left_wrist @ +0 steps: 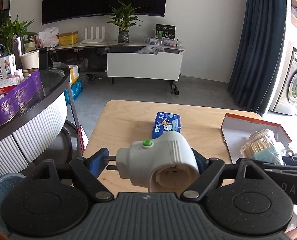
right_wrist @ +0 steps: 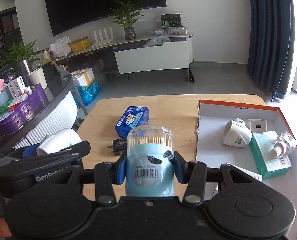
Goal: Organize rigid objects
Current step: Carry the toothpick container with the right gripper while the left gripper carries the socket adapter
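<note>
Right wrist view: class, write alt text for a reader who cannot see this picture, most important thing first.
The right gripper is shut on a toothpick jar, light blue with a clear lid, held above a wooden table. To its right an open cardboard box holds a white plug-in device, a white charger, a green carton and a small bottle; a blue tin lies behind.

Bare tabletop (right_wrist: 168, 108) lies between the blue tin (right_wrist: 132, 121) and the half-filled box (right_wrist: 238, 105).

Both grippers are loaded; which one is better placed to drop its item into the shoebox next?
Probably the right gripper: its toothpick jar hangs beside the open box, on that gripper's side. The left gripper, holding the white plug, is farther off.
</note>
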`<state>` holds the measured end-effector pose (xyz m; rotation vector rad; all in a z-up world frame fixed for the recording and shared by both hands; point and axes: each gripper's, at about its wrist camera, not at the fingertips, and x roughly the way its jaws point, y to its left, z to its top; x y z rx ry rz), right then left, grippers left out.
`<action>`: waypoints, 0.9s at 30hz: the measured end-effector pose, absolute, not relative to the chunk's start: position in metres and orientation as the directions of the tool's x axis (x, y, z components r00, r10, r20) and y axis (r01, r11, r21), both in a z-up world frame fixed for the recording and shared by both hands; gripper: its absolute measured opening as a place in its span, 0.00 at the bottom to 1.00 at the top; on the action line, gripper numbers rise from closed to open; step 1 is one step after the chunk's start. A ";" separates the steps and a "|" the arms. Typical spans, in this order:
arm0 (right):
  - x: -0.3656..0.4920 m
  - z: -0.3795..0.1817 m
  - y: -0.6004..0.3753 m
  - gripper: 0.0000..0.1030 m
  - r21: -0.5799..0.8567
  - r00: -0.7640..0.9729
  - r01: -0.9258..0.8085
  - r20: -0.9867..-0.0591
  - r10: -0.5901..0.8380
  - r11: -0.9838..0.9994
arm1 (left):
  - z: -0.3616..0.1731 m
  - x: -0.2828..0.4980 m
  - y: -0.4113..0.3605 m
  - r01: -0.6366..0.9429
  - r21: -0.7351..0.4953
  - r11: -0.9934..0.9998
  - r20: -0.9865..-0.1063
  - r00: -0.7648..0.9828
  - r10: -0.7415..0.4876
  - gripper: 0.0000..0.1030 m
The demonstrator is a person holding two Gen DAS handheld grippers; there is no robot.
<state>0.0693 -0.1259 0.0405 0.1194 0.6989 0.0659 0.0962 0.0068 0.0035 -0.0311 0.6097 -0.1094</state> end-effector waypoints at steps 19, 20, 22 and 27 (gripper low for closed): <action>0.027 0.048 -0.134 0.55 0.119 0.785 -0.032 -0.612 0.098 0.992 | 0.010 0.070 0.000 0.102 -0.069 0.992 -0.547 0.828 -0.123 0.83; 0.025 0.049 -0.135 0.55 0.122 0.785 -0.033 -0.611 0.101 0.992 | 0.010 0.069 0.000 0.102 -0.069 0.992 -0.546 0.829 -0.123 0.83; 0.023 0.049 -0.136 0.55 0.123 0.786 -0.033 -0.610 0.102 0.992 | 0.010 0.068 -0.001 0.105 -0.070 0.992 -0.545 0.829 -0.126 0.83; 0.020 0.048 -0.140 0.55 0.125 0.786 -0.027 -0.610 0.098 0.992 | 0.011 0.065 -0.003 0.108 -0.066 0.992 -0.542 0.831 -0.127 0.83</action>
